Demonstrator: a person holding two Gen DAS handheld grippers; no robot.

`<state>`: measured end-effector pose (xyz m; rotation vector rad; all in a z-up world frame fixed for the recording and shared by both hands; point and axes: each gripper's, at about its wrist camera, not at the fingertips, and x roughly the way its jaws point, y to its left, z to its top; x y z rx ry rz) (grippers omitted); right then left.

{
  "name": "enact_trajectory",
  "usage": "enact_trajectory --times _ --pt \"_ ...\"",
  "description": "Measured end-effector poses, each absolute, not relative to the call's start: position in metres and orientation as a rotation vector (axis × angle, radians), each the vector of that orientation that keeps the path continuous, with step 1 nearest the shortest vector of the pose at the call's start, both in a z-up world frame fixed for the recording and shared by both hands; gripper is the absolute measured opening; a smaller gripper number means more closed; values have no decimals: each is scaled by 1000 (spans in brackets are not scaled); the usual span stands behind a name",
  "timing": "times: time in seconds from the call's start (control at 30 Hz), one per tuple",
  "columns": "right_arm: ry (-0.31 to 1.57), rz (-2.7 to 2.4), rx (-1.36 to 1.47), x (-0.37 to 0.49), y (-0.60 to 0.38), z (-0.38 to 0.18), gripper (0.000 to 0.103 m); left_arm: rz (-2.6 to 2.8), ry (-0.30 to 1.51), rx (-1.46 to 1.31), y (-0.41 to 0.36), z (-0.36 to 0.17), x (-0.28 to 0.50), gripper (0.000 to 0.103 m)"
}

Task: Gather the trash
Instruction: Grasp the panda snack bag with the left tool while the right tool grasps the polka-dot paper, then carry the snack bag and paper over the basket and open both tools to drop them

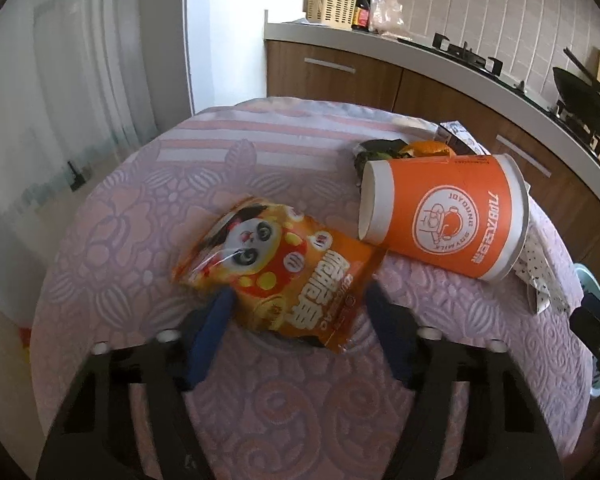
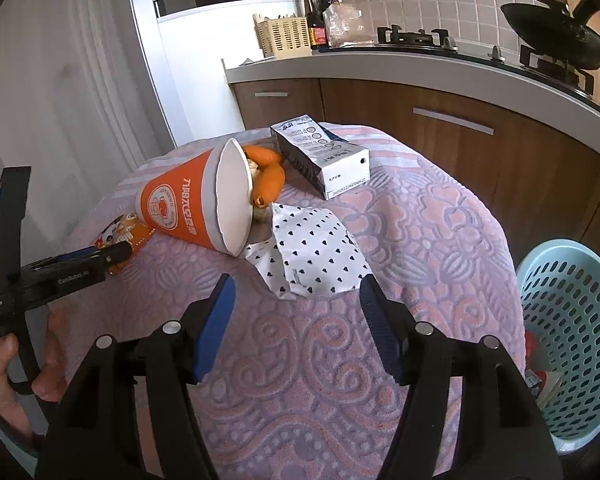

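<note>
Snack bag (image 1: 276, 276) sits at 12 o'clock between my left gripper (image 1: 300, 300) fingers, pads not yet clamping, while my right gripper (image 2: 296, 292) gapes wide toward the dotted wrapper (image 2: 312, 256) for binning.

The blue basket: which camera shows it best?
The right wrist view: the basket stands beside the table at the right edge, its mesh wall and rim plain. The left wrist view catches only a pale blue sliver past the table's edge.

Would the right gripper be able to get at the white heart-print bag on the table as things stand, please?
Probably yes: the right gripper is open, the heart-print bag lies just ahead of its fingers, and nothing lies on it.
</note>
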<state>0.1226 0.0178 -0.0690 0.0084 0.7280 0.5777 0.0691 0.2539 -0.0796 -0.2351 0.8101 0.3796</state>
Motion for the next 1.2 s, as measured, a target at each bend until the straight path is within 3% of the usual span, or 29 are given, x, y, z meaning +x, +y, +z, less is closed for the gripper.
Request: enact_trajectory --times 0.03,0.1,0.2,0.57,0.6,0.63,0.73,0.8,0.9,1.2 --pt "731 580 10 125 18 -68 68 400 813 -231 254 -81 69 40" --pt "735 577 4 131 20 -66 68 396 808 -241 256 -81 69 19" --pt "743 567 -11 141 24 -65 71 393 798 -270 259 -80 67 8" --pt "868 520 -133 170 57 -91 73 378 703 -312 259 -70 50 2" --pt "876 517 -133 172 57 -92 69 377 701 -315 259 -70 50 2" --pt "879 510 -135 172 57 -92 56 370 697 -322 260 -69 48 2" --pt "865 499 -128 170 55 -91 32 345 672 -343 262 -65 42 2" --pt "861 518 -116 168 53 -90 26 339 666 -351 262 -63 35 2" --pt "824 527 -93 162 47 -85 21 320 645 -367 262 -59 23 2" --pt "721 538 5 140 12 -53 21 222 525 -386 243 -18 -5 1"
